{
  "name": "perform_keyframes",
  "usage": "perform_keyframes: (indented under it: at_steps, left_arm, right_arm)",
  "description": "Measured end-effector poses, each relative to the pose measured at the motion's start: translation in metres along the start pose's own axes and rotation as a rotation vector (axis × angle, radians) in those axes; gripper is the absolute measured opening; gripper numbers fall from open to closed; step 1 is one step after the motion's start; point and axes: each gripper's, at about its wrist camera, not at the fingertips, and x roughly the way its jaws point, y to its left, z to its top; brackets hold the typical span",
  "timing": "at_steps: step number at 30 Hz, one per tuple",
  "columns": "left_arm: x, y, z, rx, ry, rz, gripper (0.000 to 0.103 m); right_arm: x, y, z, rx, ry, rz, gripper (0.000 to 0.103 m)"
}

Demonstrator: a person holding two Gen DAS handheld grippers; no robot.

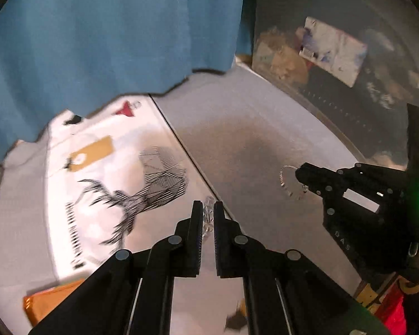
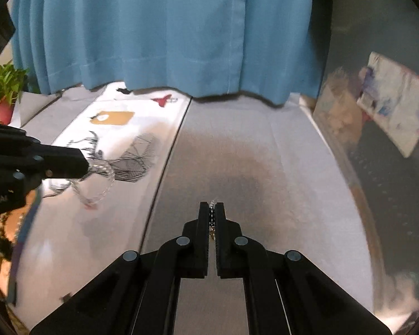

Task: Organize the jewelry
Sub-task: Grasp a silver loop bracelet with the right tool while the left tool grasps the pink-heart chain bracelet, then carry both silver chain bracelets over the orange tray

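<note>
In the left wrist view my left gripper [image 1: 208, 203] is shut on a clear-bead bracelet [image 1: 207, 212], its beads showing between the pads above the seam of the table. The right wrist view shows the same bracelet [image 2: 97, 184] hanging as a loop from my left gripper [image 2: 83, 166], over the deer-print cloth. My right gripper [image 2: 212, 205] is shut on a thin sparkling chain bracelet [image 2: 211, 219], above the grey mat [image 2: 237, 153]. From the left wrist view, this bracelet [image 1: 286, 182] curls as a small ring at the tip of my right gripper [image 1: 300, 174].
A blue curtain [image 2: 167, 28] hangs along the far edge. The white deer-print cloth [image 1: 111, 184] carries a brown tag [image 1: 93, 153] and a red trinket [image 1: 127, 109]. A dark bin of clutter [image 1: 335, 55] borders the right. A potted plant [image 2: 2, 95] stands far left.
</note>
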Motion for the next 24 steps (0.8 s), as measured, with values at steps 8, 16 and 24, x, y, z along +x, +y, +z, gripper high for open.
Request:
perform_keyframes:
  at_steps: [8, 16, 24]
  left_arm:
    - [-0.104, -0.006, -0.066, 0.005, -0.080, 0.029, 0.005]
    - [-0.193, -0.007, -0.160, -0.032, -0.141, 0.043, 0.005]
    - [-0.240, 0.015, -0.261, -0.090, -0.134, 0.098, 0.005]
  right_arm:
    - [-0.105, 0.047, -0.026, -0.021, -0.063, 0.009, 0.004]
    - [-0.199, 0.117, -0.074, -0.060, -0.125, 0.084, 0.004]
    - [-0.249, 0.184, -0.135, -0.083, -0.102, 0.189, 0.004]
